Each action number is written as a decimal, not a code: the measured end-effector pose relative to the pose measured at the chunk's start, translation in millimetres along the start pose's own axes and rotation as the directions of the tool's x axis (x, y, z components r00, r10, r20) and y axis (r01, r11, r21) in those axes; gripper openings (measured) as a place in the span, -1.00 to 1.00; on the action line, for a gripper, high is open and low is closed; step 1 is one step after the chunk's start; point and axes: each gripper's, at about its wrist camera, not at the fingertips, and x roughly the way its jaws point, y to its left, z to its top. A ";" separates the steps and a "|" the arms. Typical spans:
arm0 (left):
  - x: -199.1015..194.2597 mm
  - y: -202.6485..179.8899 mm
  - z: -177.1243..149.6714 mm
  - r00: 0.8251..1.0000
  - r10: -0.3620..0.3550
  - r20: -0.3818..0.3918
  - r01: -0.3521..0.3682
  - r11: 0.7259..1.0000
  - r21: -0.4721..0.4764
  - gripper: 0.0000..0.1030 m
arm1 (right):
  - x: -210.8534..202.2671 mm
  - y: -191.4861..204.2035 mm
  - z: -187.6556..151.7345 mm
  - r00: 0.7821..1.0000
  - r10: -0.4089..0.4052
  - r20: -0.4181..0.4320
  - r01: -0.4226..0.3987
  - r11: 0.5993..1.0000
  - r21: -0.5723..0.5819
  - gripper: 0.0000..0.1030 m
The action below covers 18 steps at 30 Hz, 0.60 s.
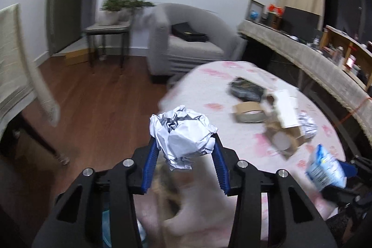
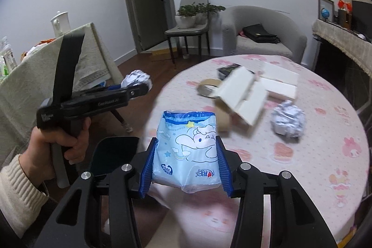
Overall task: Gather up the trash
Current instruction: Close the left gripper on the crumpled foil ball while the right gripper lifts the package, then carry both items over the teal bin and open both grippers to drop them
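My left gripper (image 1: 183, 143) is shut on a crumpled white paper ball (image 1: 182, 135), held over the left edge of the round table (image 1: 209, 76). It also shows in the right wrist view (image 2: 137, 79), off the table's left side. My right gripper (image 2: 186, 148) is shut on a light blue tissue pack (image 2: 187, 150) with a cartoon print, above the table's near edge. The pack also shows in the left wrist view (image 1: 325, 169). A second crumpled paper ball (image 2: 288, 119), a torn cardboard box (image 2: 244, 94), a tape roll (image 2: 208, 86) and a black wrapper (image 1: 246, 87) lie on the table.
The table has a pink printed cloth (image 2: 302, 155). A grey armchair (image 2: 260, 34) with a black bag and a chair with potted plants (image 2: 193, 13) stand behind it. A cloth-covered table (image 2: 46, 66) is at left. A long cloth-covered shelf (image 1: 302, 55) runs at right.
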 end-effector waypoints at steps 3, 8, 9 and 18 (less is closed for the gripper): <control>-9.9 33.0 -11.2 0.998 0.050 -0.026 -0.052 0.997 -0.059 -0.09 | 9.8 20.7 7.3 0.999 0.034 0.001 -0.034 0.999 -0.031 -0.06; -15.8 72.5 -33.5 0.988 0.130 -0.077 -0.137 0.987 -0.090 -0.09 | 30.7 57.8 15.0 0.995 0.098 -0.027 -0.100 0.992 -0.073 -0.06; -15.9 78.5 -37.8 0.987 0.134 -0.088 -0.143 0.985 -0.097 -0.09 | 34.5 63.0 16.2 0.994 0.106 -0.033 -0.109 0.991 -0.078 -0.06; -9.0 128.6 -77.7 0.971 0.137 -0.193 -0.170 0.972 -0.162 -0.09 | 70.2 106.2 17.5 0.983 0.152 -0.103 -0.163 0.980 -0.111 -0.06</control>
